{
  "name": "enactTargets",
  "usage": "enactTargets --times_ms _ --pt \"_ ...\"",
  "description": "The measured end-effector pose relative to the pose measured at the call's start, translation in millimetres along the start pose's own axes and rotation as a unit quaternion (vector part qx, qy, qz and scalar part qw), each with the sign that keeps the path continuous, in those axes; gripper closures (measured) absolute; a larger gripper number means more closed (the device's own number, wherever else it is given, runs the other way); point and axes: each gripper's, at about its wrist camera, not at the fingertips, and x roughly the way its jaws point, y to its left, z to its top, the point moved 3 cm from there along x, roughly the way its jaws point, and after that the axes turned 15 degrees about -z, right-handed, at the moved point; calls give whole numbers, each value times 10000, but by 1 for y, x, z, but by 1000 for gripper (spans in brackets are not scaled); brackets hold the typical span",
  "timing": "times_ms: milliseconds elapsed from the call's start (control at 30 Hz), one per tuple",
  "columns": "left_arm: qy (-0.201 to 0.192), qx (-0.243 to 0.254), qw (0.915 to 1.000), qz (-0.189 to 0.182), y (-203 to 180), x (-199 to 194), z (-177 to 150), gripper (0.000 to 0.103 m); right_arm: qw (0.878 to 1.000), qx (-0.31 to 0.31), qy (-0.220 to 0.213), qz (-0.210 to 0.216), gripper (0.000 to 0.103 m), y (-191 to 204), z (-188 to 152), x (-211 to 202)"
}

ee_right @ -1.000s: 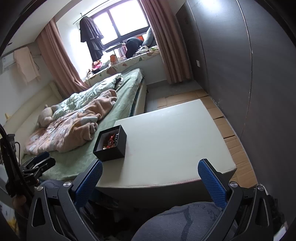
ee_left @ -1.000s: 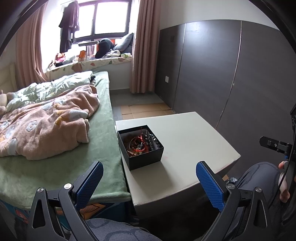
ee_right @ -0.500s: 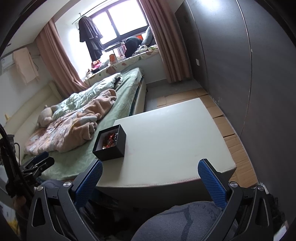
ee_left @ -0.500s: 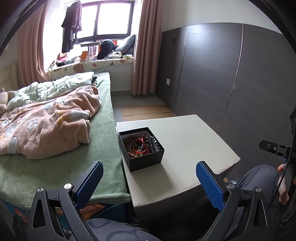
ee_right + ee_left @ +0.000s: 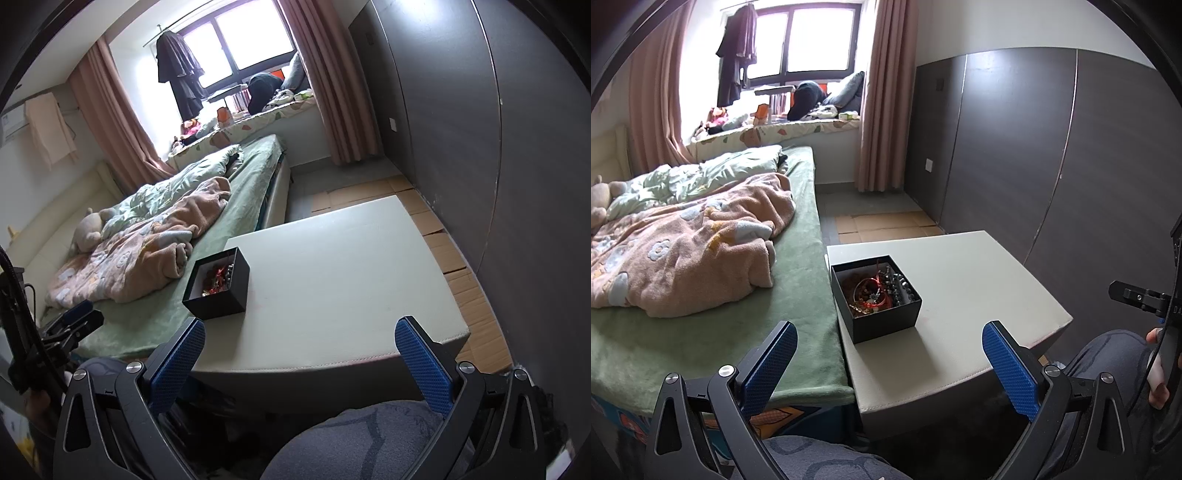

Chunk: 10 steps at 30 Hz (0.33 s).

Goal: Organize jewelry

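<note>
Both hand-held grippers (image 5: 888, 363) (image 5: 299, 360) wide open, empty, short of box (image 5: 882, 317).

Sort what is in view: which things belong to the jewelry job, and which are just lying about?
Job:
black box on the white table
tangled jewelry inside it
left claw and right claw, both open and empty

Lying about:
pink blanket
green bedsheet
plush toy
hanging dark garment
</note>
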Motion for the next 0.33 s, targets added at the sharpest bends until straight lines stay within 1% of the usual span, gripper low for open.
enactTargets --times_ms 167,267,333 --pt "-122 29 9999 -76 -1 -4 1 3 10000 -3 -2 10 0 0 0 0" --pt "-140 57 9999 33 -3 -4 2 3 10000 8 -9 31 0 -1 0 0" --pt "-77 97 9999 77 -4 -1 1 3 10000 21 -4 55 0 -2 -1 0"
